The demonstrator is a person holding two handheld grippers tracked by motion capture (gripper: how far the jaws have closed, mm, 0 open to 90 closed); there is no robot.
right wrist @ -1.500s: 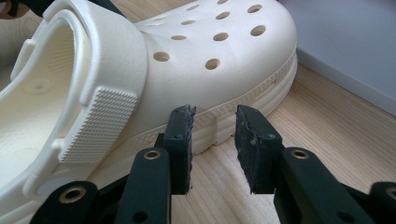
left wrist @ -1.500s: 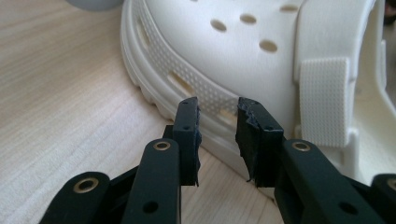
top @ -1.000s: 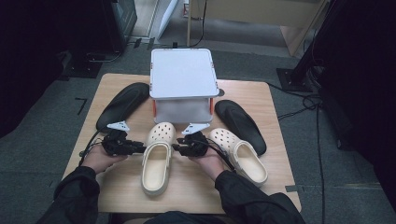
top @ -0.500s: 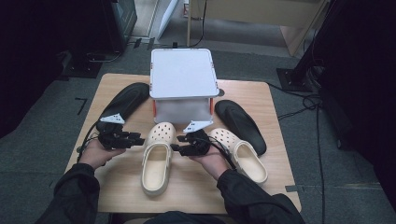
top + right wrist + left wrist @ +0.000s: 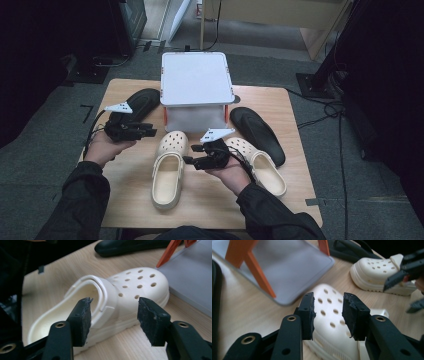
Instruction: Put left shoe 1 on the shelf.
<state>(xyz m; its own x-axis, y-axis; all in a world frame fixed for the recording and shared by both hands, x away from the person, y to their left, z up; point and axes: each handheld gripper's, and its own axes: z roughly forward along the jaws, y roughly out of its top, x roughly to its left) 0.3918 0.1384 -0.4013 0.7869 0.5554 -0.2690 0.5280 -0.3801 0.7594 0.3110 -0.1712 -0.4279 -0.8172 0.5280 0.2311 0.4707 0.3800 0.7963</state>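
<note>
You've got both grippers closing in on the cream perforated foam clog (image 5: 169, 170) lying mid-table. Right gripper (image 5: 192, 161) is wide open beside its strap, left gripper (image 5: 150, 131) is narrower, hovering off its toe. Next up is probably pinching the strap, then clearing the lidded white plastic box (image 5: 196, 80) behind it.

A light wooden table (image 5: 300, 165) stands on grey carpet (image 5: 370, 200), with dark surroundings and trailing cables (image 5: 340, 130).
</note>
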